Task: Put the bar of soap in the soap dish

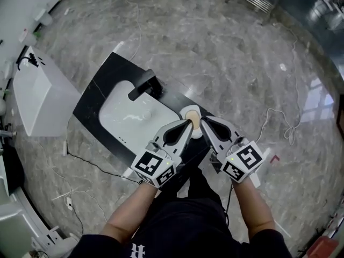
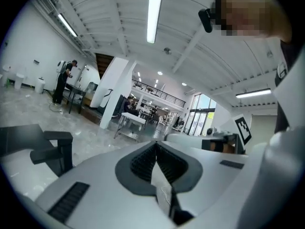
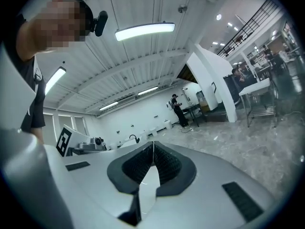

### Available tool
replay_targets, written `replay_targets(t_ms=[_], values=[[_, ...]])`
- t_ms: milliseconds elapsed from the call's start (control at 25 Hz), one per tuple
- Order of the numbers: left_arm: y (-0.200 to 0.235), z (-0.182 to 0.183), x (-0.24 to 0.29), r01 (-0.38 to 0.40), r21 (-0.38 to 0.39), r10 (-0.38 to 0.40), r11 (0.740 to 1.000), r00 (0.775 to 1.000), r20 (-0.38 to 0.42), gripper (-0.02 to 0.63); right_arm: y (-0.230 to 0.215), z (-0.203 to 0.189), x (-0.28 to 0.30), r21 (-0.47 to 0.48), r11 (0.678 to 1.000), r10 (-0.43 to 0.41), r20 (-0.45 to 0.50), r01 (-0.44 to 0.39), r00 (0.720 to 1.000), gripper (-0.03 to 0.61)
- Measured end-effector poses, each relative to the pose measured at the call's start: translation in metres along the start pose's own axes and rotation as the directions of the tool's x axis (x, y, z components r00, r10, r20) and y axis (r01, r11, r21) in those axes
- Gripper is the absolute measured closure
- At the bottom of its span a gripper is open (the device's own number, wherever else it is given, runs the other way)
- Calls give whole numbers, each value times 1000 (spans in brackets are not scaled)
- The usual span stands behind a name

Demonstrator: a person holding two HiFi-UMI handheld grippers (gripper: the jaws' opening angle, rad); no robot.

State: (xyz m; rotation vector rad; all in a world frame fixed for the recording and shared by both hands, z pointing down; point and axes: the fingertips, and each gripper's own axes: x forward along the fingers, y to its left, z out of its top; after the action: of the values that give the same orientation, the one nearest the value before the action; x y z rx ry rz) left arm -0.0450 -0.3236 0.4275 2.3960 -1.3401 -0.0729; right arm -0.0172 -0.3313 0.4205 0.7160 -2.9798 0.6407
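A person stands over a black tabletop [image 1: 95, 93] in a large marble-floored hall, holding the left gripper [image 1: 187, 124] and the right gripper [image 1: 205, 120] side by side, high above the surface and pointing roughly level. Both are closed to nothing: in each gripper view the ribbed pads meet at the tips with no object between them, only the hall beyond.

Below them, seen between the two tips in the head view, the peach-coloured bar of soap [image 1: 196, 126] lies in the white soap dish [image 1: 187, 110], which sits on the tabletop just beside the right-hand corner of the white sink basin [image 1: 129, 117]. The gripper tips cover part of the dish, so exactly how the bar sits within the rim cannot be made out. The basin itself looks empty, with the black tap [image 1: 144, 85] standing at its far edge.

Judging by how things lie, the placing step appears to be done and the hands are clear of the work. What comes next would call for little: a look down to confirm the bar rests flat inside the rim rather than riding on its edge, and, if it does ride up, a gentle nudge with a closed tip. A wet, smooth bar would likely slide easily, so any correction should be light.
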Motion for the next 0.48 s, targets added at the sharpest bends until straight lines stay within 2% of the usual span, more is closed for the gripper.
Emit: replay_targets(t_ms=[200,480], values=[[-25,34,-23,29,57,-32,998,998,52,606,31,17,-11,-33,999,-15,28,16,999,569],[-46,70,-66,49,97,-62,994,989,132,606,76,46,-19,-110,993,-44,72,52,996,571]])
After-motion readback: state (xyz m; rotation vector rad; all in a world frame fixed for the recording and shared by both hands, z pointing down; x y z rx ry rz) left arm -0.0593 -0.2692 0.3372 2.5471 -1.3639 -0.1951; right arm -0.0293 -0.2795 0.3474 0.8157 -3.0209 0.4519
